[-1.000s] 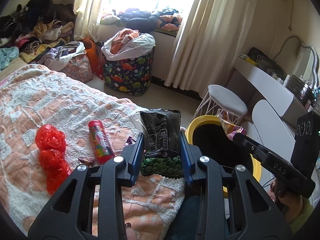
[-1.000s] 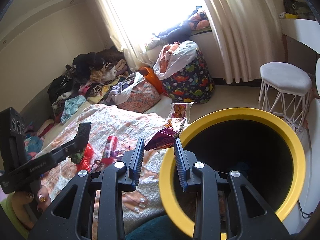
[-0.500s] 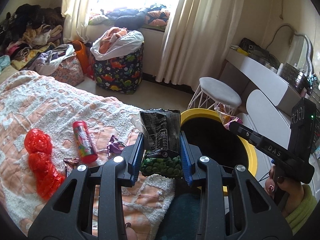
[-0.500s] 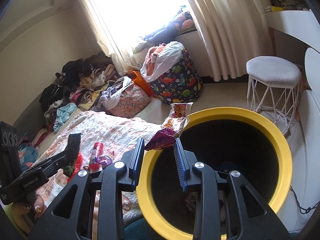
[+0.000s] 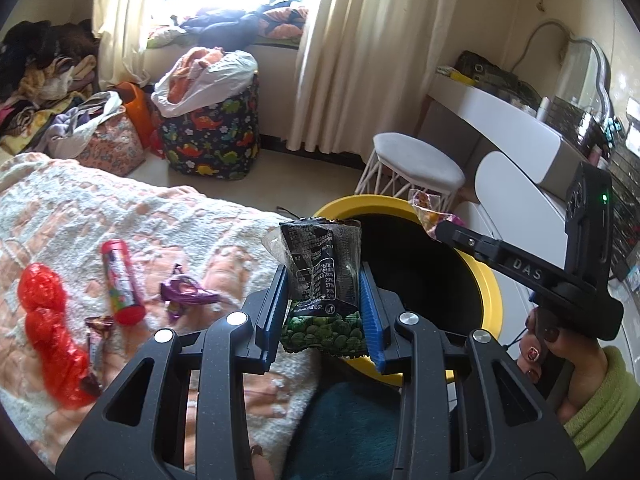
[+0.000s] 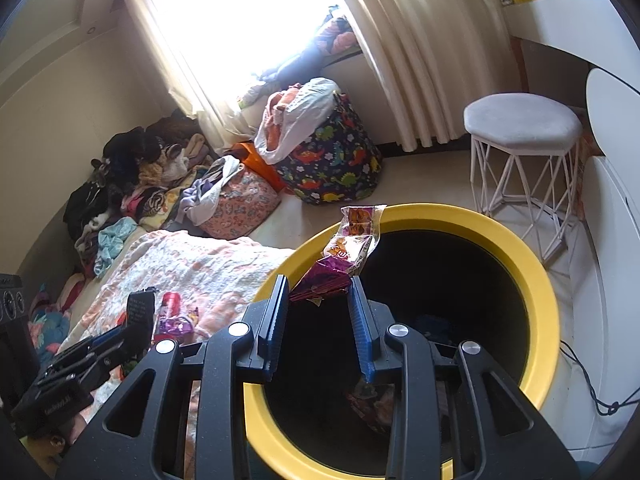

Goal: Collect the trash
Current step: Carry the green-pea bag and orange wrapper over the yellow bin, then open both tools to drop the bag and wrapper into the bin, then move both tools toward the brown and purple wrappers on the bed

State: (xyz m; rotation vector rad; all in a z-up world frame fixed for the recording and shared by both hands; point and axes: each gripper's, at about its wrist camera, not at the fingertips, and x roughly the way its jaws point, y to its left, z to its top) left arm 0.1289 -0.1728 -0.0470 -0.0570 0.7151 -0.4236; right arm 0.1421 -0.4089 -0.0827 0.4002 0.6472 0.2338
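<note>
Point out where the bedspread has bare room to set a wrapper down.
Free: the bedspread beyond the red tube, toward the floral bag, and the stretch between the purple wrapper and the yellow bin. Crowded: the left side, around the red plastic bag and small candy wrapper.

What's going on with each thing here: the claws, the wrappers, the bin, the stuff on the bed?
Left claw: shut on the green pea packet.
Green pea packet: upright, near the bin's rim.
Right claw: shut on the purple wrapper.
Purple wrapper: hanging above the bin's mouth.
Yellow-rimmed bin: open, some trash inside.
Red tube: lying on the bed.
Red plastic bag: crumpled on the bed.
</note>
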